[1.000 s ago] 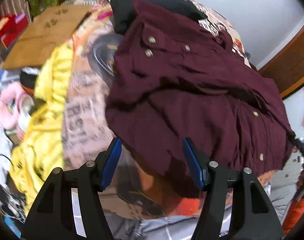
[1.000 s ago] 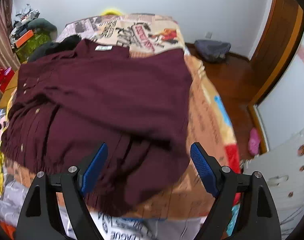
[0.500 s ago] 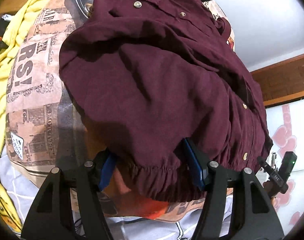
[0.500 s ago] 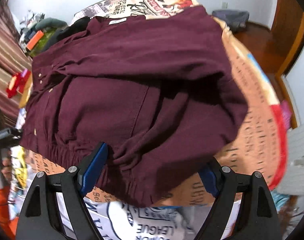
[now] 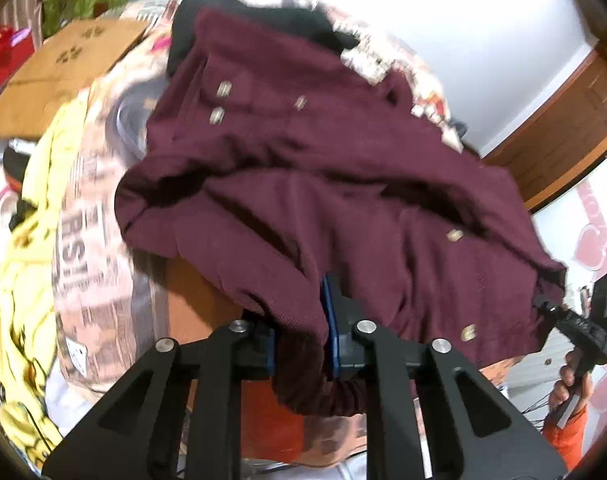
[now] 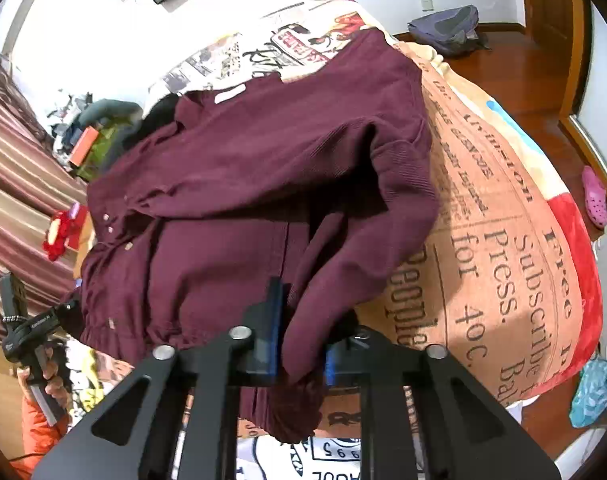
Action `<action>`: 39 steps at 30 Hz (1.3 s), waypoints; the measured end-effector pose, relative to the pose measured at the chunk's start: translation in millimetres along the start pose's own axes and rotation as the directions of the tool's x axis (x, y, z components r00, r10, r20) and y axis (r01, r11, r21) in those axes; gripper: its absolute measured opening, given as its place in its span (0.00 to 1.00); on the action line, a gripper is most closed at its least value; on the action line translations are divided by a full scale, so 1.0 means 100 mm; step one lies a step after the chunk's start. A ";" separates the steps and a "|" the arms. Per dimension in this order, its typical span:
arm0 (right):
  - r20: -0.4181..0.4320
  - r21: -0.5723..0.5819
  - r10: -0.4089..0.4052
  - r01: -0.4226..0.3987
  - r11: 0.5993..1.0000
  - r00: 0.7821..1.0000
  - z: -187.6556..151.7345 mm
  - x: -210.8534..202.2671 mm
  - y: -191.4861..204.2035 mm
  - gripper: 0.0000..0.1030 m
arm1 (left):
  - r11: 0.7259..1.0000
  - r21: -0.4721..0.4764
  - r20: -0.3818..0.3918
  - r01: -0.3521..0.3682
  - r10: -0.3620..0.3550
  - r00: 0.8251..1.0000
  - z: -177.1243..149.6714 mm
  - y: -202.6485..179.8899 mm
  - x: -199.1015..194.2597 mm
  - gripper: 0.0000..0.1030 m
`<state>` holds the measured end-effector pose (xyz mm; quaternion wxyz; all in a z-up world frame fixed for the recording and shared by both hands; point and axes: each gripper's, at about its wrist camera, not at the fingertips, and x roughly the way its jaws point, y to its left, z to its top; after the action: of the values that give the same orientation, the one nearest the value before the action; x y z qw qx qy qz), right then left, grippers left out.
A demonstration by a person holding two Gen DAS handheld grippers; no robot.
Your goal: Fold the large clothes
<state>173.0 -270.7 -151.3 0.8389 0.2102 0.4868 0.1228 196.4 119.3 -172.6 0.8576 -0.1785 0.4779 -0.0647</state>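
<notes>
A dark red jacket [image 5: 323, 184] lay spread on a bed [image 6: 503, 240] covered by a quilt printed like old newspaper, in tan, orange and red. Both pairs of tongs gripped its near hem, the gathered elastic band at the bottom. The left tongs [image 5: 299, 344] were closing, and a thick bunch of the hem already sat pinched between the blue pads. The right tongs [image 6: 299, 344] were pressed tight on a fold of the hem at the other corner.

The step in hand looked like the grasp before a fold: both bottom corners caught, cloth beginning to lift in soft ridges. The next move probably called for raising both corners together and carrying them toward the collar, keeping the hem level so the jacket doubled evenly.

The cloth looked like fine corduroy, heavy and matte, with small pale metal snaps [image 5: 219, 102] along the front and pockets. A black garment [image 5: 263, 20] lay beyond the collar. A yellow cloth [image 5: 19, 264] draped the bed's left side.
</notes>
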 end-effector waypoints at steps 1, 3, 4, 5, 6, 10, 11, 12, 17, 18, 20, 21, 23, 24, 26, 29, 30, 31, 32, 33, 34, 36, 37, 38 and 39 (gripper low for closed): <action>0.008 -0.006 0.005 -0.005 1.000 1.000 0.03 -0.03 0.03 0.11 | 1.000 0.001 0.016 -0.001 0.001 1.000 0.03 -0.02 -0.05 0.17; 0.033 -0.026 0.020 -0.019 0.999 0.999 0.10 -0.08 0.11 0.11 | 1.000 0.020 0.082 -0.011 0.009 0.997 0.15 -0.08 -0.22 0.16; 0.054 -0.043 0.030 -0.028 0.999 0.998 0.15 -0.12 0.17 0.11 | 1.000 0.026 0.101 -0.012 0.010 0.995 0.20 -0.10 -0.27 0.15; 0.074 -0.057 0.037 -0.033 0.998 0.997 0.19 -0.13 0.24 0.10 | 0.999 0.033 0.128 -0.011 0.006 0.992 0.26 -0.14 -0.32 0.14; 0.100 -0.071 0.048 -0.041 0.997 0.994 0.26 -0.17 0.29 0.10 | 0.999 0.041 0.162 -0.006 -0.001 0.987 0.34 -0.18 -0.39 0.14; 0.198 -0.101 0.087 -0.068 0.993 0.976 0.59 -0.28 0.42 0.10 | 0.997 0.078 0.243 -0.001 -0.018 0.970 0.66 -0.28 -0.46 0.13; 0.229 -0.116 0.076 -0.050 0.992 0.971 0.71 -0.28 0.46 0.09 | 0.997 0.073 0.257 0.004 -0.023 0.966 0.74 -0.28 -0.47 0.12; 0.261 -0.135 0.054 -0.019 0.991 0.964 0.84 -0.25 0.50 0.09 | 0.998 0.055 0.269 0.021 -0.035 0.963 0.90 -0.27 -0.43 0.12; 0.287 -0.113 0.000 0.034 0.993 0.958 1.53 0.08 0.54 0.09 | 0.997 -0.047 0.293 0.058 -0.042 0.955 1.54 -0.15 -0.14 0.12; 0.277 -0.087 -0.010 0.035 0.996 0.961 1.66 0.17 0.51 0.09 | 0.996 -0.088 0.294 0.033 -0.005 0.956 1.71 -0.10 -0.03 0.12; 0.251 -0.042 -0.023 0.034 0.999 0.968 1.89 0.34 0.44 0.09 | 0.990 -0.138 0.277 0.012 0.027 0.961 1.95 -0.04 0.17 0.12; 0.240 -0.028 -0.034 0.042 0.999 0.970 1.96 0.43 0.40 0.09 | 0.989 -0.150 0.267 -0.002 0.042 0.963 2.03 -0.05 0.30 0.12; 0.214 -0.011 -0.073 0.077 0.997 0.974 2.11 0.60 0.35 0.09 | 0.988 -0.145 0.240 -0.053 0.087 0.967 2.18 -0.07 0.55 0.13; 0.194 -0.006 -0.091 0.094 0.996 0.977 2.16 0.72 0.32 0.09 | 0.988 -0.136 0.230 -0.078 0.108 0.967 2.21 -0.09 0.65 0.13; 0.156 0.006 -0.132 0.133 0.991 0.979 2.22 0.93 0.24 0.09 | 0.985 -0.109 0.204 -0.132 0.152 0.967 2.27 -0.14 0.88 0.13; 0.104 0.027 -0.170 0.168 0.985 0.980 2.25 1.21 0.10 0.09 | 0.981 -0.050 0.162 -0.185 0.191 0.968 2.36 -0.19 1.17 0.14; 0.084 0.035 -0.179 0.177 0.984 0.980 2.27 1.29 0.05 0.10 | 0.979 -0.024 0.151 -0.201 0.203 0.967 2.37 -0.21 1.23 0.15; 0.063 0.044 -0.181 0.178 0.983 0.982 2.26 1.36 -0.01 0.10 | 0.977 -0.006 0.145 -0.212 0.211 0.967 2.37 -0.23 1.25 0.15; 0.043 0.049 -0.174 0.172 0.984 0.984 2.28 1.39 -0.05 0.11 | 0.973 0.028 0.138 -0.227 0.221 0.965 2.37 -0.25 1.30 0.15; 0.028 0.042 -0.168 0.167 0.985 0.985 2.27 1.40 -0.06 0.12 | 0.970 0.045 0.136 -0.237 0.229 0.964 2.37 -0.27 1.32 0.16; 0.010 0.020 -0.174 0.174 0.984 0.985 2.26 1.41 -0.05 0.12 | 0.967 0.061 0.138 -0.246 0.236 0.962 2.37 -0.30 1.32 0.16; 0.000 -0.034 -0.195 0.195 0.980 0.981 2.27 1.41 0.03 0.15 | 0.960 0.096 0.138 -0.265 0.250 0.958 2.35 -0.34 1.32 0.17; -0.004 -0.063 -0.207 0.206 0.976 0.978 2.27 1.39 0.07 0.16 | 0.955 0.113 0.136 -0.274 0.258 0.956 2.34 -0.37 1.32 0.18; -0.007 -0.099 -0.226 0.224 0.970 0.974 2.27 1.38 0.12 0.20 | 0.951 0.130 0.131 -0.282 0.265 0.955 2.34 -0.39 1.31 0.18; -0.007 -0.137 -0.252 0.249 0.959 0.968 2.29 1.37 0.17 0.24 | 0.949 0.136 0.124 -0.284 0.268 0.955 2.34 -0.41 1.30 0.22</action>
<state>439.6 -252.8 -148.1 0.8539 0.0883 0.5104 0.0508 465.3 101.7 -148.5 0.8931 -0.0470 0.4464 0.0289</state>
